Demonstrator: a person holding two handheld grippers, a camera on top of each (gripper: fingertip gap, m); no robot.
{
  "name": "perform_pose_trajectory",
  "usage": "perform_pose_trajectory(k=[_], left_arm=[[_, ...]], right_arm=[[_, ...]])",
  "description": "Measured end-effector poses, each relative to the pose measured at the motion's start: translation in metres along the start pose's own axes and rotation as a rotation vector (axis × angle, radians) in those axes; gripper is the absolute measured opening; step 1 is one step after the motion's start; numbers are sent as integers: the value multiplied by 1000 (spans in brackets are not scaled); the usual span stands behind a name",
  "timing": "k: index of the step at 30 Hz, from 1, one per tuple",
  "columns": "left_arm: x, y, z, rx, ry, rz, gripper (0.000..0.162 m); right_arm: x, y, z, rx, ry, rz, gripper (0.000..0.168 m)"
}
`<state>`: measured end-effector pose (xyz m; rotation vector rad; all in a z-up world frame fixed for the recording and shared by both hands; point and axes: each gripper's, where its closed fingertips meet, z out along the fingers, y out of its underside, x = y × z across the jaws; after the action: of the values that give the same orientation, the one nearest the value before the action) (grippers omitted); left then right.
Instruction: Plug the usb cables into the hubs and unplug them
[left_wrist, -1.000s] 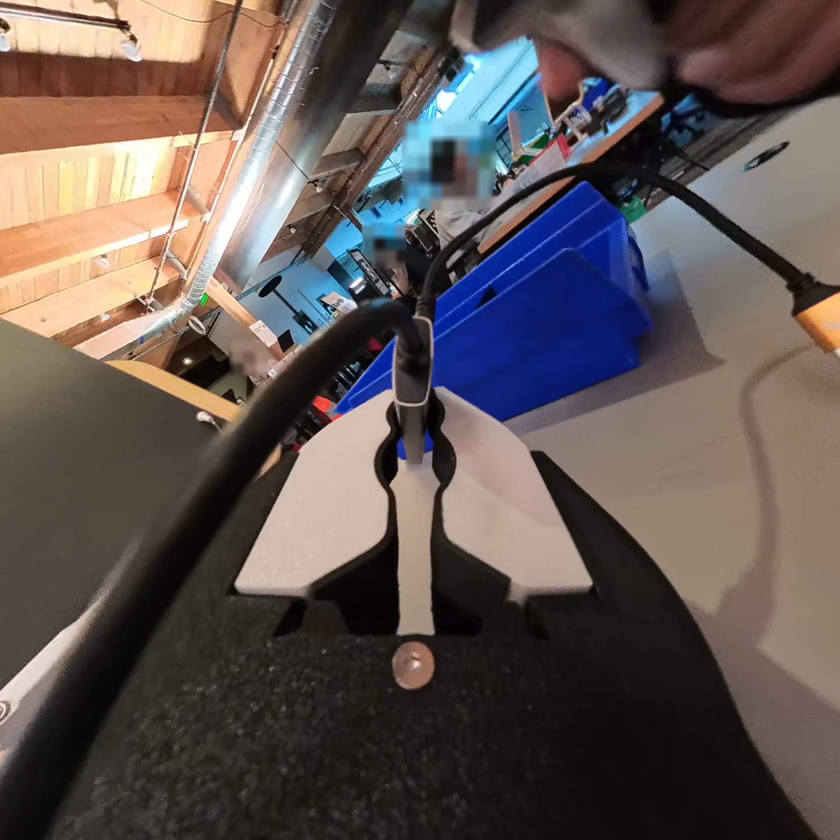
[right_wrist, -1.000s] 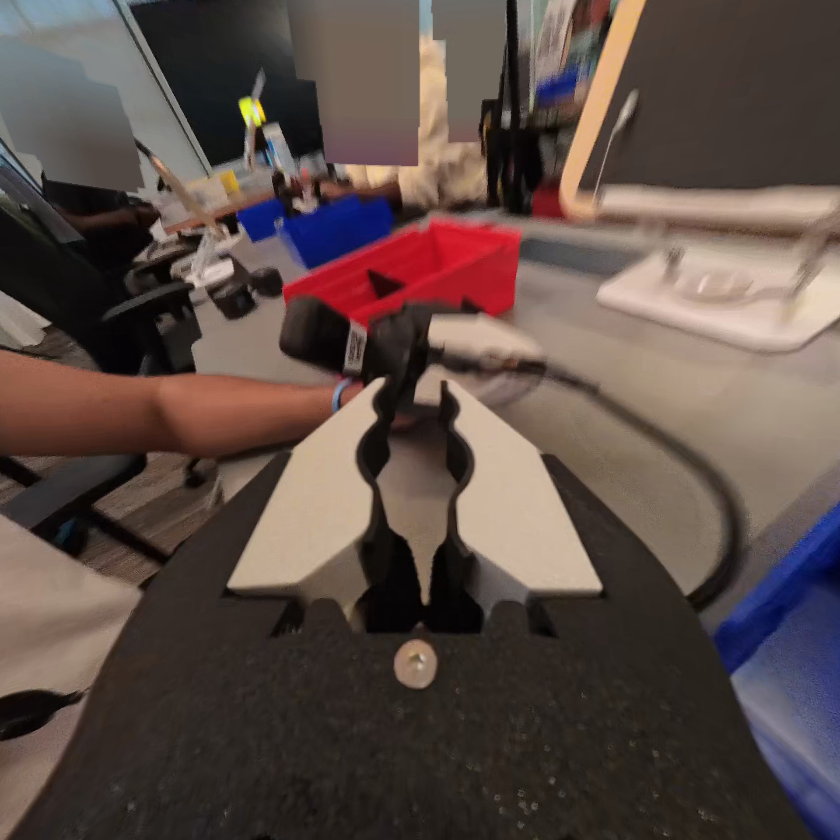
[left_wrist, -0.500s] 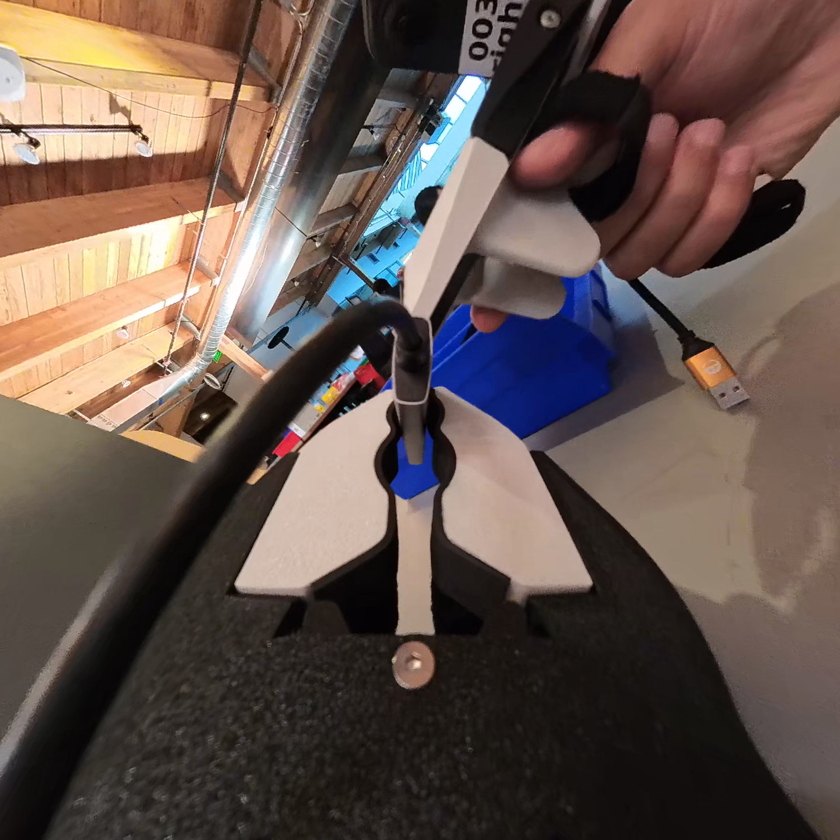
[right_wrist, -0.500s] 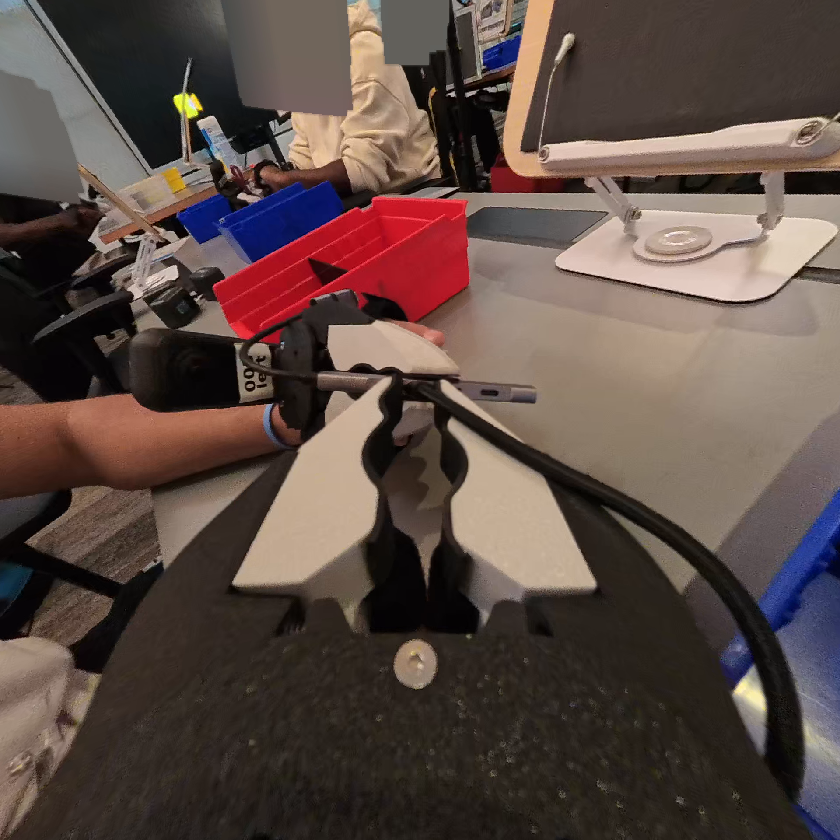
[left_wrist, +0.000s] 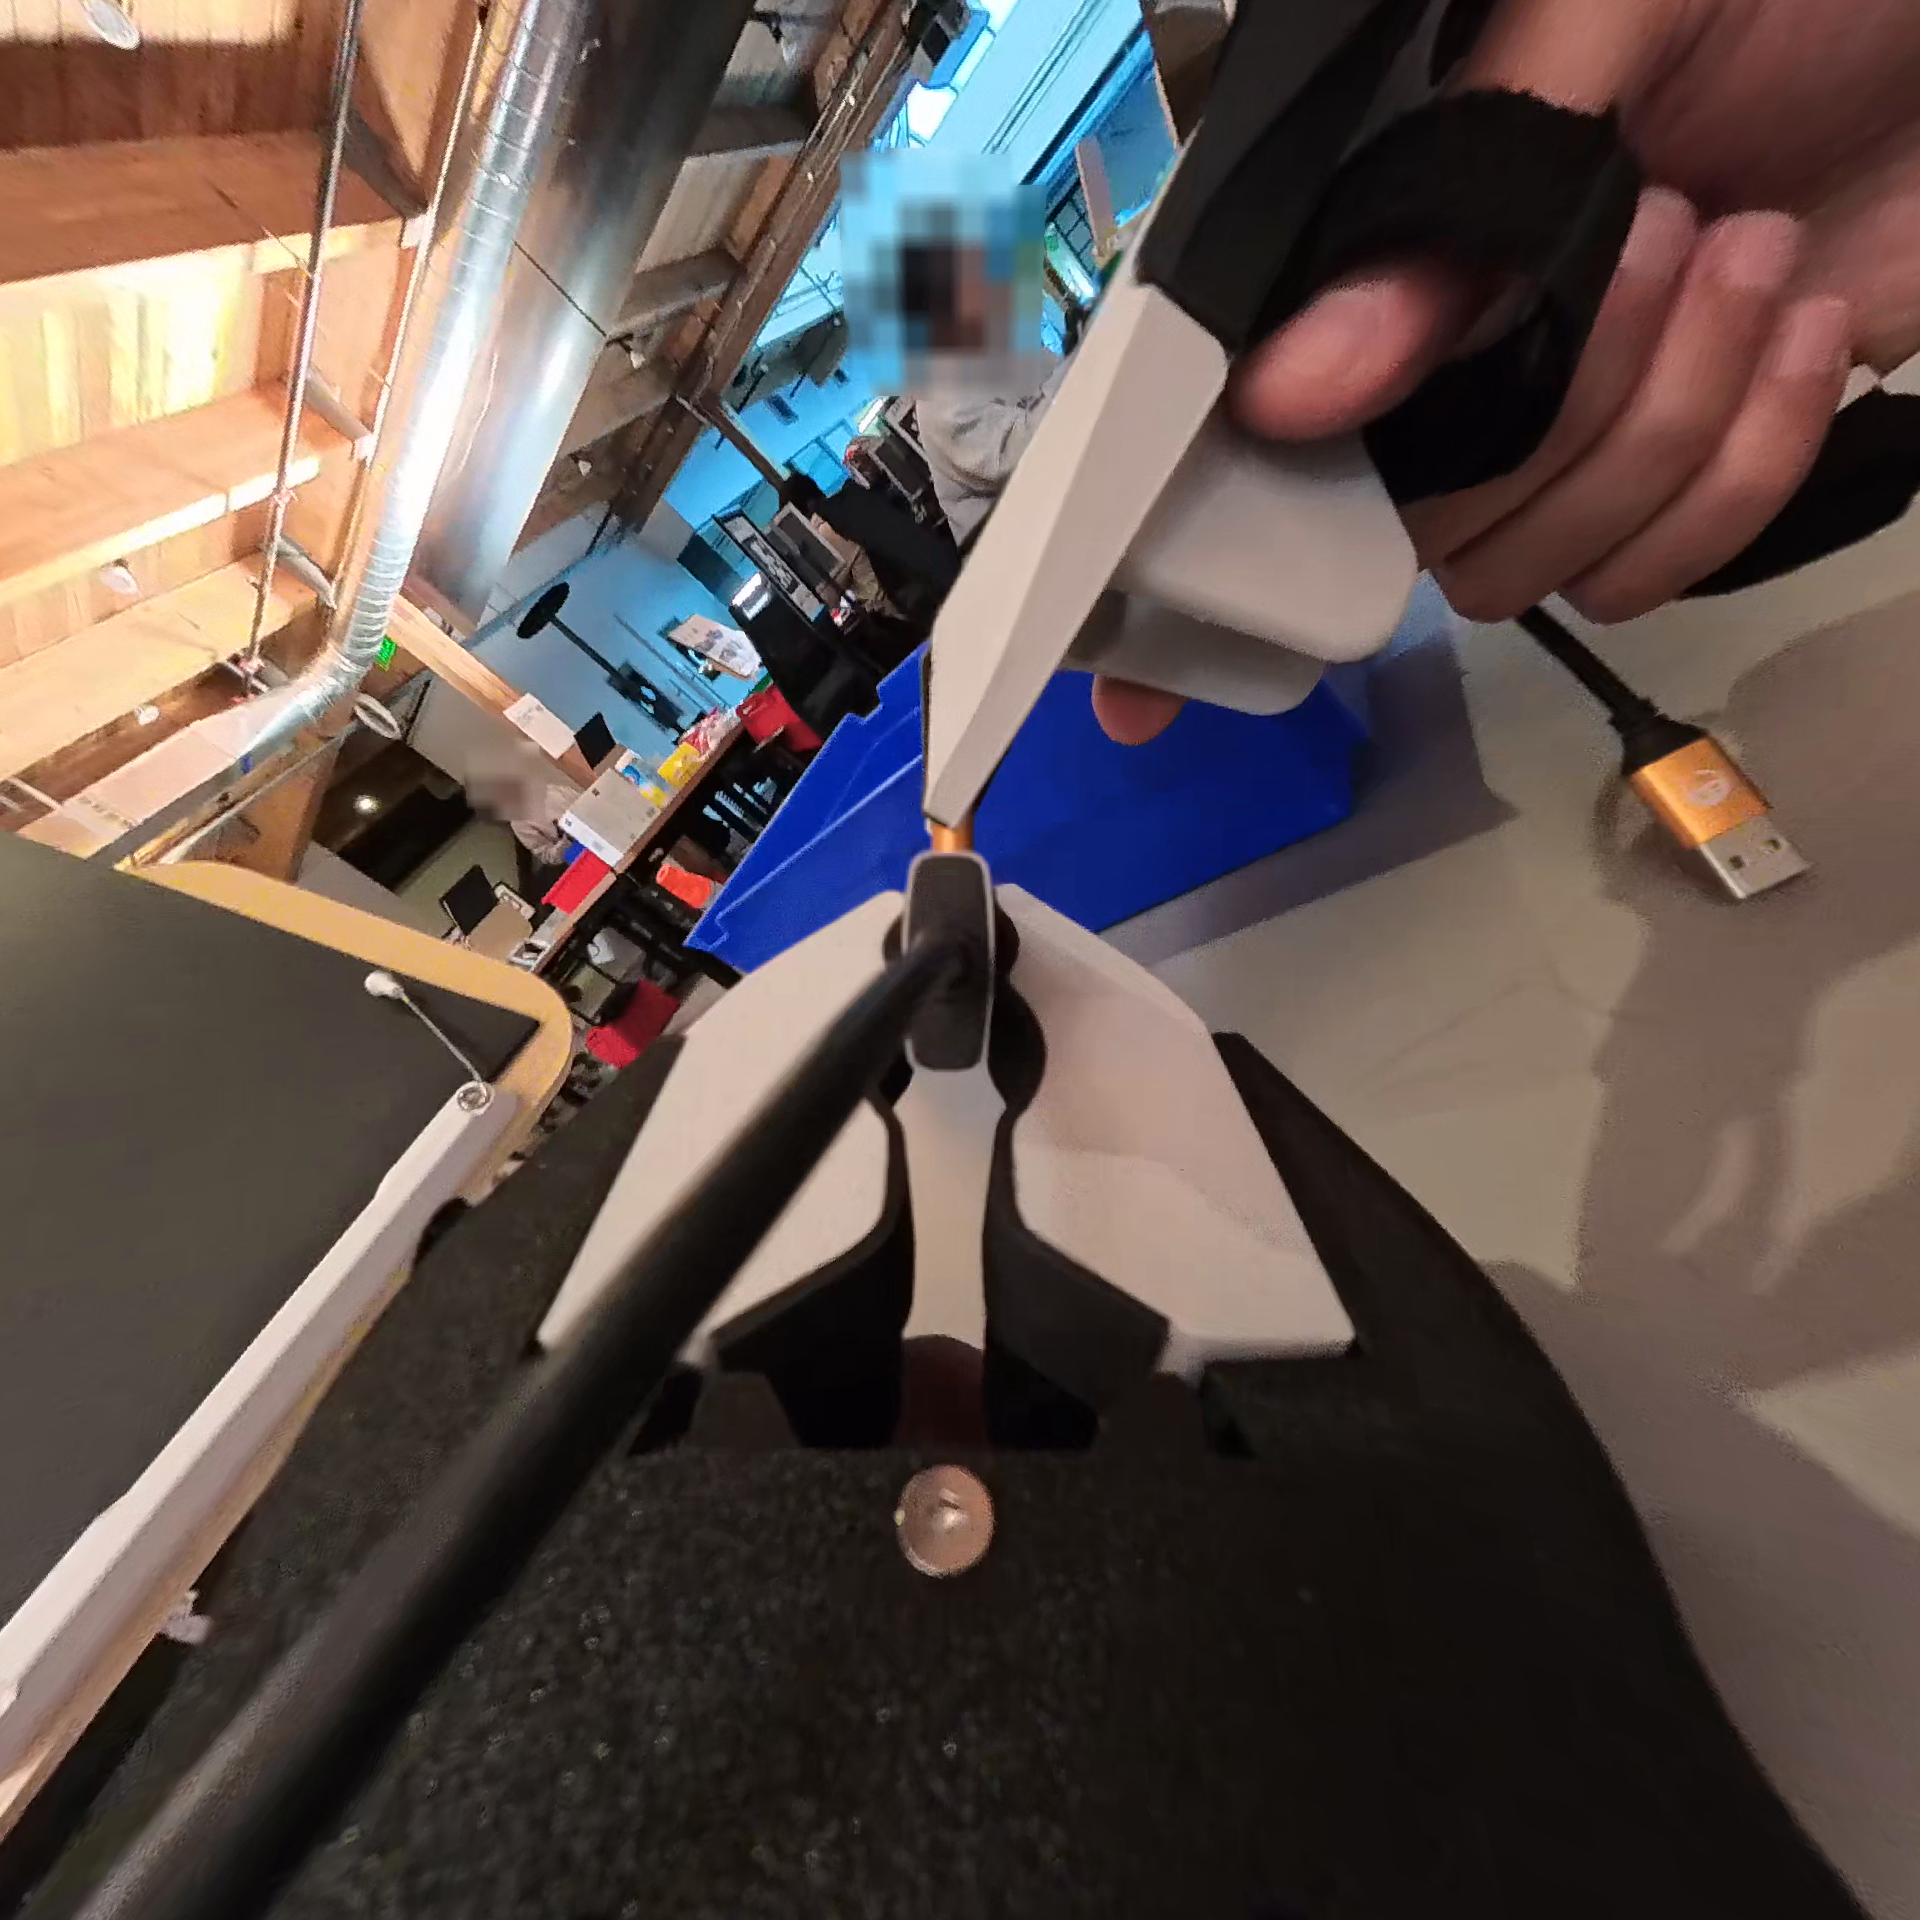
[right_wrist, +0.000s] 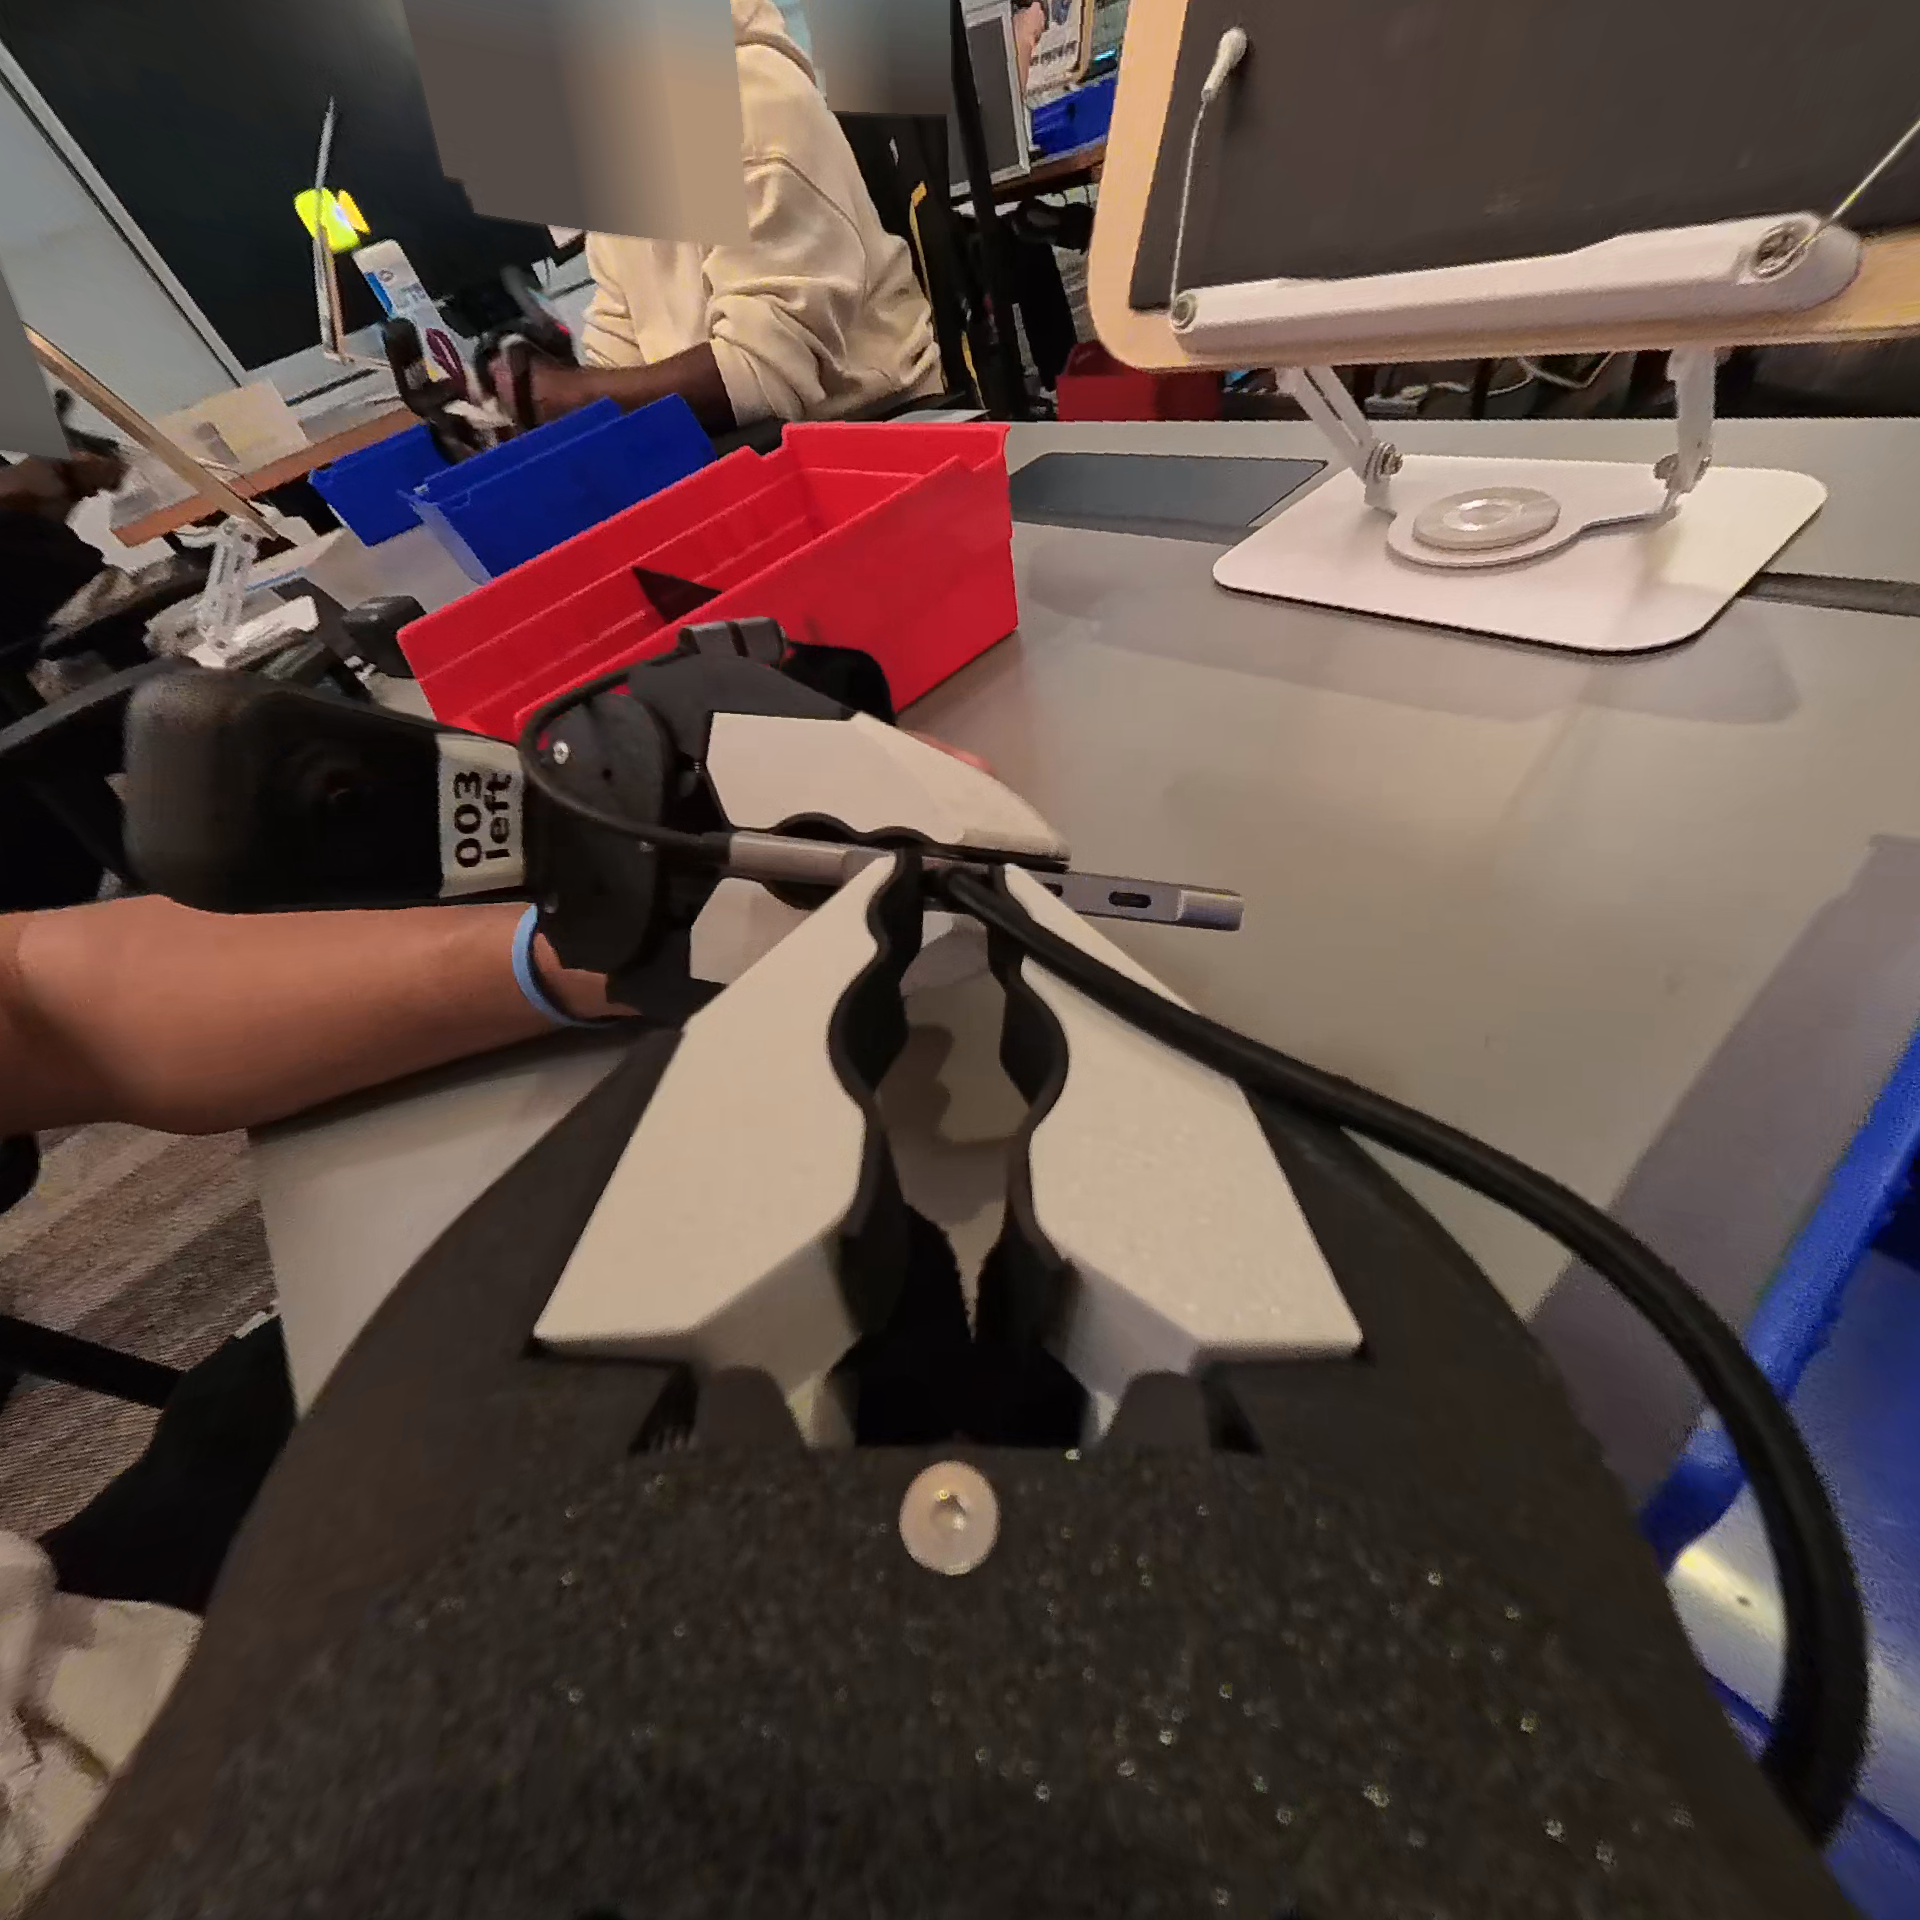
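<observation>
My left gripper (left_wrist: 945, 935) is shut on a slim grey hub (left_wrist: 951, 894), whose thin black lead runs back down to the left. In the right wrist view the hub (right_wrist: 1153, 899) lies level in the left gripper (right_wrist: 1029, 852), its side ports facing me. My right gripper (right_wrist: 945, 883) is shut on the plug of a thick black cable (right_wrist: 1351, 1122) at the hub's side. In the left wrist view the right gripper (left_wrist: 945, 810) comes down from the upper right, and its small orange plug (left_wrist: 951, 836) touches the hub's edge. The cable's other orange plug (left_wrist: 1714, 831) lies on the grey table.
A red bin (right_wrist: 831, 540) and blue bins (right_wrist: 561, 468) stand at the far left of the table. Another blue bin (right_wrist: 1849, 1247) is close on the right. A dark tan-framed board (right_wrist: 1455, 156) sits on a white stand (right_wrist: 1507, 540) at the back right. People sit at desks behind. Left and right tips are no more than a few centimetres apart.
The right gripper has come down to the hub, bringing its orange plug against the hub's edge. The left gripper has tilted, so the hub's lead now runs down-left instead of arching over.
</observation>
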<state>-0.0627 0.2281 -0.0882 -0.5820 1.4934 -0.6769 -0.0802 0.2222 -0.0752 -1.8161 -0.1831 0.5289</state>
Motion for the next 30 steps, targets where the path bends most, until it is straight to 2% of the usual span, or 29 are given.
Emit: perform_pose_trajectory(k=[5,9,10,12,13,15,17,19,21,22,24,27,30], left_arm=[[0,4,2,-26,-3,7,9],[-8,-5,-1,106,-11,-93,10],[-16,-9,-4,147,-35,-161,10],[-29,-12,-11,219,-24,-329,10],[-32,-15,-15,269,5,-408,9],[-36,-23,-20,351,53,-511,9],[-34,-36,-25,433,118,-585,10],[-32,-48,-29,500,159,-630,10],[-28,-60,-33,542,199,-646,10],[-26,-65,-34,558,219,-655,10],[-23,-73,-36,592,253,-681,10],[-18,-82,-39,636,310,-746,10],[-16,-89,-42,679,360,-820,9]], right_arm=[[2,0,2,3,29,-4,11],[-8,0,1,-82,62,-95,12],[-19,6,-2,-156,26,-135,21],[-64,22,-22,-345,-190,-230,30],[-80,15,-36,-342,-261,-321,30],[-91,-27,-64,-155,-263,-442,30],[-91,-69,-98,19,-333,-388,27],[-58,-102,-126,163,-294,-289,27],[-23,-114,-145,264,-236,-243,23],[-6,-111,-146,272,-199,-216,19],[4,-80,-122,168,-177,-232,23],[-20,-36,-75,52,-238,-316,26],[-40,-24,-51,31,-315,-319,27]])
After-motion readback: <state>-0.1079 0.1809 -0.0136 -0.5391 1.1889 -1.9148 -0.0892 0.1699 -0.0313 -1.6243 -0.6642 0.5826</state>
